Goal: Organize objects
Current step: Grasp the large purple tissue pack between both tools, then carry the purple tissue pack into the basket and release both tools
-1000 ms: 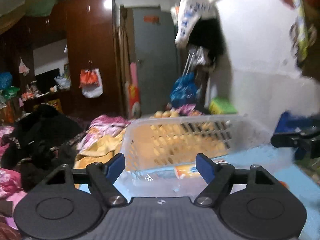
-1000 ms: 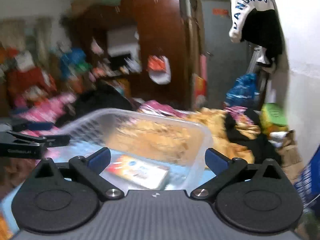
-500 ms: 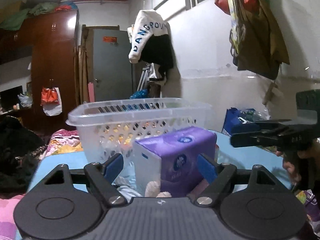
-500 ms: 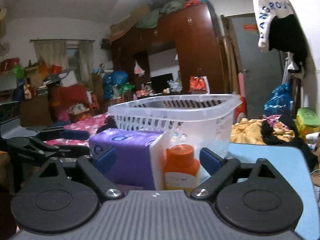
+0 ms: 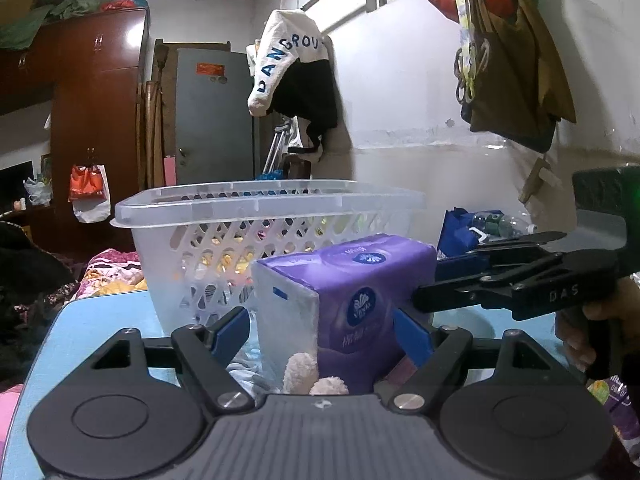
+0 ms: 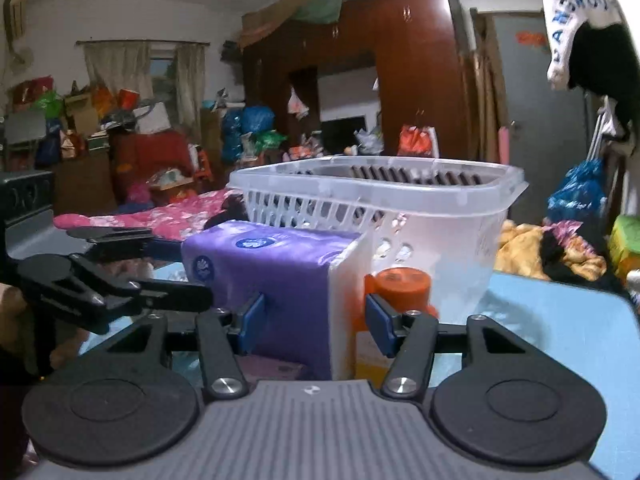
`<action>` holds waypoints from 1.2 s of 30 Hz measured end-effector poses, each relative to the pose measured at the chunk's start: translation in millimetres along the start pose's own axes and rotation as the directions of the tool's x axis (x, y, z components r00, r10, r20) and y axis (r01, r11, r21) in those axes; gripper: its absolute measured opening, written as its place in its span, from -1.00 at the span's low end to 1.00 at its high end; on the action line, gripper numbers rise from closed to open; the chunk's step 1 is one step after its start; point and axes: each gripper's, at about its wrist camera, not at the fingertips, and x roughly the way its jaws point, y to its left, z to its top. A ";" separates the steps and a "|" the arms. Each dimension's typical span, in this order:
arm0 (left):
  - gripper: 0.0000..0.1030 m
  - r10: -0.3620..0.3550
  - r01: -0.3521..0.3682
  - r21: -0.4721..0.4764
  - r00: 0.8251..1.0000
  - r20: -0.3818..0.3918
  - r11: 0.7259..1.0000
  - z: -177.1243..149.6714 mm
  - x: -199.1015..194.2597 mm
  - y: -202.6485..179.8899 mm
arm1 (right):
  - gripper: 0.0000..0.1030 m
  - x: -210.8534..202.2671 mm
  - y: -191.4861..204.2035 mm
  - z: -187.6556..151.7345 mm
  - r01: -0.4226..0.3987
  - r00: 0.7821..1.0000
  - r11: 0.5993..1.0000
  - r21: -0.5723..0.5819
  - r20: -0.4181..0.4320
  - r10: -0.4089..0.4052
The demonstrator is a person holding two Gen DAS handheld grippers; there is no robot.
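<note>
Tissue pack (image 6: 276, 280), purple, centre frame on blue table (image 6: 560, 320) before white basket (image 6: 376, 184); long axis across right gripper (image 6: 316, 322), whose jaws are closing around its end, pads not yet pressing. Left gripper (image 5: 320, 332) straddles it, unclenched. Orange-capped bottle (image 6: 400, 284) beside.

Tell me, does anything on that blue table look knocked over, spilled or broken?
Nothing stands out. The purple tissue pack sits flat on the blue table, the orange-capped bottle is upright beside it, and the clear basket behind them stands level and looks intact.
</note>
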 end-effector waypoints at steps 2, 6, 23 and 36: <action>0.52 -0.006 0.006 0.007 1.000 -0.008 1.000 -0.4 2.8 -1.2 | 0.10 2.0 0.8 -0.6 -0.009 1.000 1.000 -0.010 -0.018 0.008; 0.27 0.008 -0.007 0.044 1.000 -0.026 0.999 -2.7 9.6 -8.1 | 0.09 2.6 6.9 -2.0 0.011 0.999 0.998 -0.055 -0.042 -0.014; 0.12 0.008 -0.015 0.082 0.997 0.079 0.997 2.6 -13.4 -21.9 | -0.14 -23.8 27.9 5.1 0.121 0.992 0.984 -0.132 0.049 -0.115; 0.10 0.003 -0.035 0.137 0.974 0.228 0.990 53.1 -45.7 -40.2 | -0.14 -41.1 38.9 60.6 0.177 0.976 0.966 -0.188 0.158 -0.148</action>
